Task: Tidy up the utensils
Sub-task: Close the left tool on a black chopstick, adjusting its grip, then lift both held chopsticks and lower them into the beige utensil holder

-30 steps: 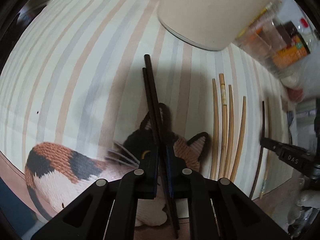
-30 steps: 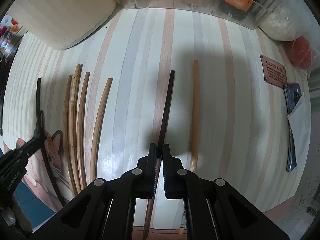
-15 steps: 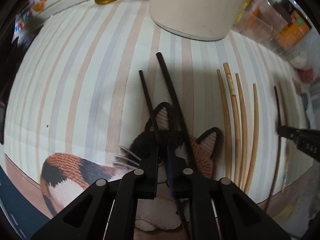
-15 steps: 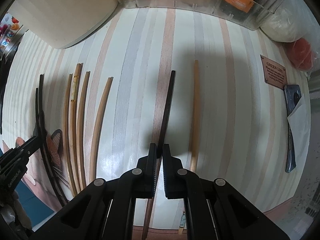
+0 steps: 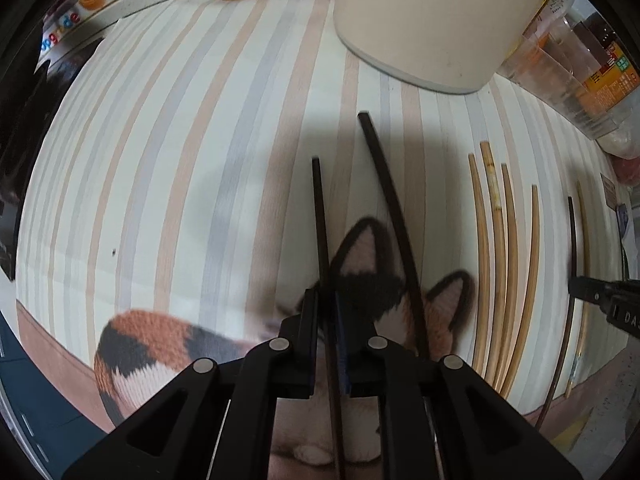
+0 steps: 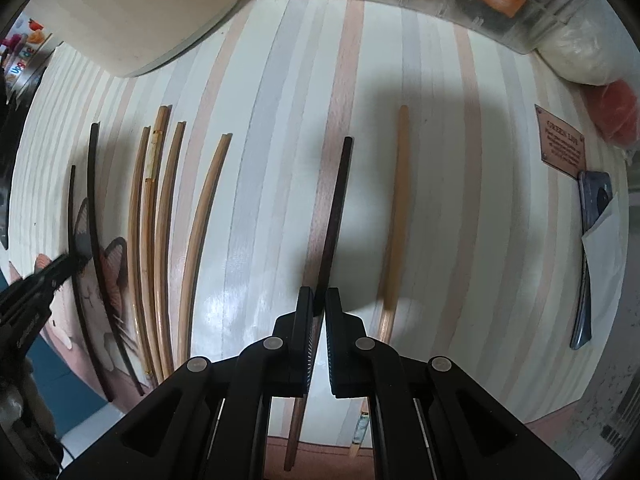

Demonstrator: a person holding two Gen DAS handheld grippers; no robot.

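Biggest thing was the striped cream placemat point(image 5: 168, 168), all the sticks lying on it. The left gripper point(image 5: 327, 312) was pinched nearly shut on a thin black chopstick point(image 5: 320, 216), its mate point(image 5: 390, 196) loose just beside. The right gripper point(image 6: 316, 306) was clamped on a dark brown chopstick point(image 6: 338, 200). Such skinny grips could've easily swivelled, knocking the neat bamboo chopsticks point(image 5: 500, 240).

brown tag point(image 6: 561, 147): "GREEN LIFE" | right tool point(image 5: 608, 304): "DA" | rest illegible

Lower end of thin black chopstick point(image 5: 320, 240) hidden behind left gripper point(image 5: 327, 344), cream container point(image 5: 432, 20) cut off by top edge, plaque point(image 6: 562, 147) lettering too small to read
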